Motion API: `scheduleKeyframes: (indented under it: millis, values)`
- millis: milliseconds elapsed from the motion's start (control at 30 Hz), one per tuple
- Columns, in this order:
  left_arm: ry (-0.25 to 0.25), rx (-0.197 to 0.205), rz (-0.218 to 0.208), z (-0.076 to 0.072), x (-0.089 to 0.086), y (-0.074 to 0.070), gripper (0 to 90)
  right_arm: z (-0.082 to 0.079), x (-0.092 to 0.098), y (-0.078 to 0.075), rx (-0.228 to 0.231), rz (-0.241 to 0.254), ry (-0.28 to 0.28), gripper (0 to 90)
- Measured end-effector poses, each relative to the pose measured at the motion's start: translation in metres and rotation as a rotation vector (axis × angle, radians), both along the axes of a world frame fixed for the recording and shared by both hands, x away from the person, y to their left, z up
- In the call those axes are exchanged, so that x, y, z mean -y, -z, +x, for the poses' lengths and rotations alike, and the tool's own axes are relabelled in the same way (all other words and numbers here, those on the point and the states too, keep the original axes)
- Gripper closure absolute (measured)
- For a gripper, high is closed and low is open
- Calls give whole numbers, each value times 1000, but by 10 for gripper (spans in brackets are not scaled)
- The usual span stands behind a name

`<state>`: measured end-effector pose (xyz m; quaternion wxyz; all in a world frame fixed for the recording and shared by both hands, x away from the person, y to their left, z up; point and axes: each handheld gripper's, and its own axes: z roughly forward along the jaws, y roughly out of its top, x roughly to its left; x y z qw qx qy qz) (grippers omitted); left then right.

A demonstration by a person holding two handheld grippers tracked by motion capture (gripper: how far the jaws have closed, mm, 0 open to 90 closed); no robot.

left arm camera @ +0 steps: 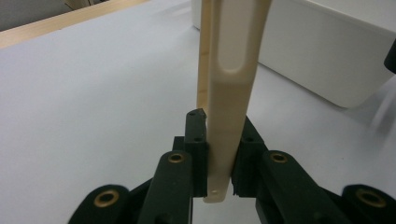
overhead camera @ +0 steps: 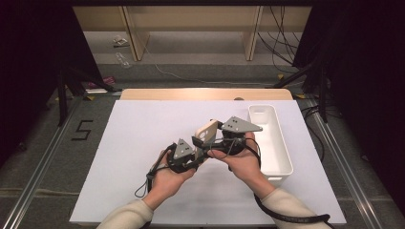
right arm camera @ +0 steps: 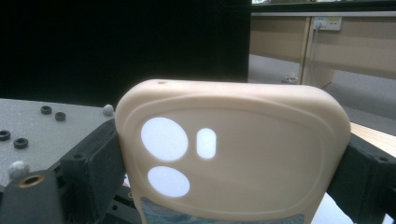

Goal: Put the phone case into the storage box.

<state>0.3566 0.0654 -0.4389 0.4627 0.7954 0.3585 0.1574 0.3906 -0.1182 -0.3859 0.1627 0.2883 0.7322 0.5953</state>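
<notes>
My left tool [overhead camera: 197, 145] clamps the phone case [overhead camera: 207, 134] edgewise; my right tool [overhead camera: 217, 139] spans its width, pads touching. Next, probably hand over toward the bin [overhead camera: 282, 157] beside my right tool.

Lots of room on the left, a bin on the right

The white table [overhead camera: 138, 157] lies bare at the picture's left; the white bin [overhead camera: 270, 143] blocks the right, just beside the hands.

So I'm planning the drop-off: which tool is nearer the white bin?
Right. The right tool sits just beside the white bin, at the phone case; the left tool clamps the case farther from it.
</notes>
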Motion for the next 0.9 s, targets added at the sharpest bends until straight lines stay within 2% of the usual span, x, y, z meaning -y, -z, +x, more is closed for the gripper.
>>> scheduleKeyframes:
  millis: [533,900]
  values:
    - [2,0,1,0,0,0,789,-1,0,0,-1,-5,4,119]
    - [18,18,0,0,-1,-1,784,-2,1,-2,-9,6,16,123]
